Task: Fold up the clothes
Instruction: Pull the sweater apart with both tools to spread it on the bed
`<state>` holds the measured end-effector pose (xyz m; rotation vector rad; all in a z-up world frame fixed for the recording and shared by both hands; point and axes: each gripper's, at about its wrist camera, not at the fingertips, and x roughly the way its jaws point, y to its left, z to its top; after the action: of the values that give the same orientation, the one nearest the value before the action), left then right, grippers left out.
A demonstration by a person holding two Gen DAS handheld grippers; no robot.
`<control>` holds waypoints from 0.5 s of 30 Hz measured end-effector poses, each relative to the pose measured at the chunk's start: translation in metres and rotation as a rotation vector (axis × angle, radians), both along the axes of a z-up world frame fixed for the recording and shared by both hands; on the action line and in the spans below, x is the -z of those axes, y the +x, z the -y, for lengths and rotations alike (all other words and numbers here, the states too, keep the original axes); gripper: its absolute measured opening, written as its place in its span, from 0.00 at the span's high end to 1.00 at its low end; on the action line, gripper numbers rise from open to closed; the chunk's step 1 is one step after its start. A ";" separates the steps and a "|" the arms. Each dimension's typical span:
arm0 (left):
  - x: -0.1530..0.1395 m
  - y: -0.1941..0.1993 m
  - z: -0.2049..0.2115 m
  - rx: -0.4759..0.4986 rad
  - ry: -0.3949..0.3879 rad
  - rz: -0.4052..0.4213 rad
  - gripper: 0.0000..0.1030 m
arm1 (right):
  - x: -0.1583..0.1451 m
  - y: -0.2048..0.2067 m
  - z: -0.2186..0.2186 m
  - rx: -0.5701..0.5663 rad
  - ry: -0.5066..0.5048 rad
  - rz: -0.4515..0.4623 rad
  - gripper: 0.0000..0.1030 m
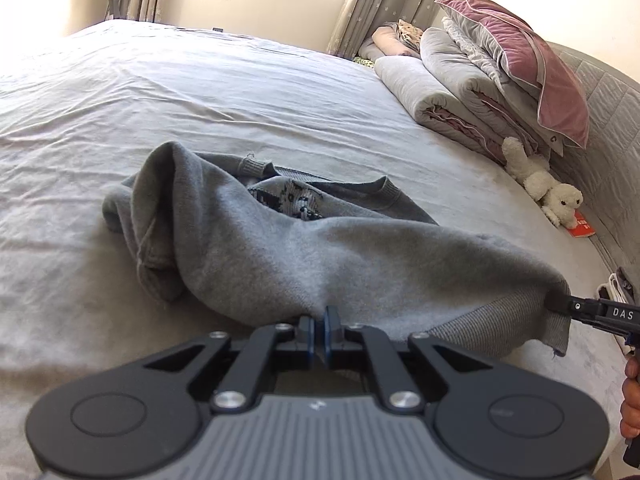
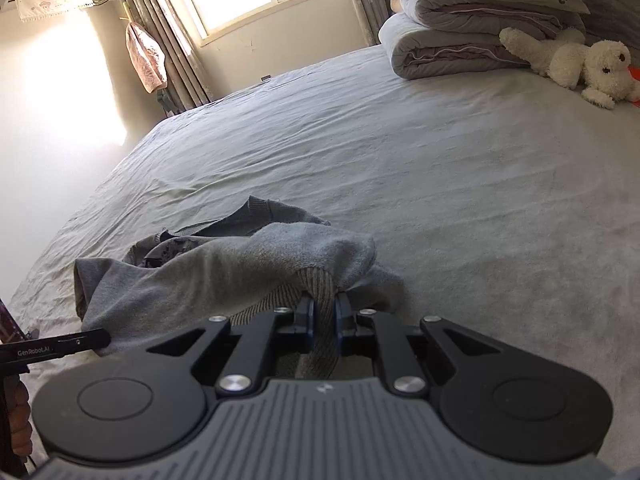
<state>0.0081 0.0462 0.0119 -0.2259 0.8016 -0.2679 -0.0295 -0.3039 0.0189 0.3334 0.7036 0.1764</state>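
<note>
From the left wrist, my left gripper (image 1: 320, 320) had its fingers clamped on the hem of the grey sweatshirt (image 1: 256, 240), which lay bunched on the bed (image 1: 200, 92) just ahead of them; my right gripper (image 1: 560, 303) pinched the ribbed corner off to the right. From the right wrist, my right gripper (image 2: 323, 314) was clamped on that ribbed band, the sweatshirt (image 2: 192, 272) rumpled ahead and leftward. Nothing looked folded yet; I judged spreading it flat came first.
</note>
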 end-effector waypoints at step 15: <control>-0.042 -0.064 -0.028 0.076 -0.029 -0.059 0.96 | -0.030 -0.062 -0.005 -0.131 0.092 -0.071 0.88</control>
<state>-0.0561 0.0740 0.0542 -0.2321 0.8657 -0.3459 -0.0912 -0.2986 0.0493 0.3831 0.7893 0.3231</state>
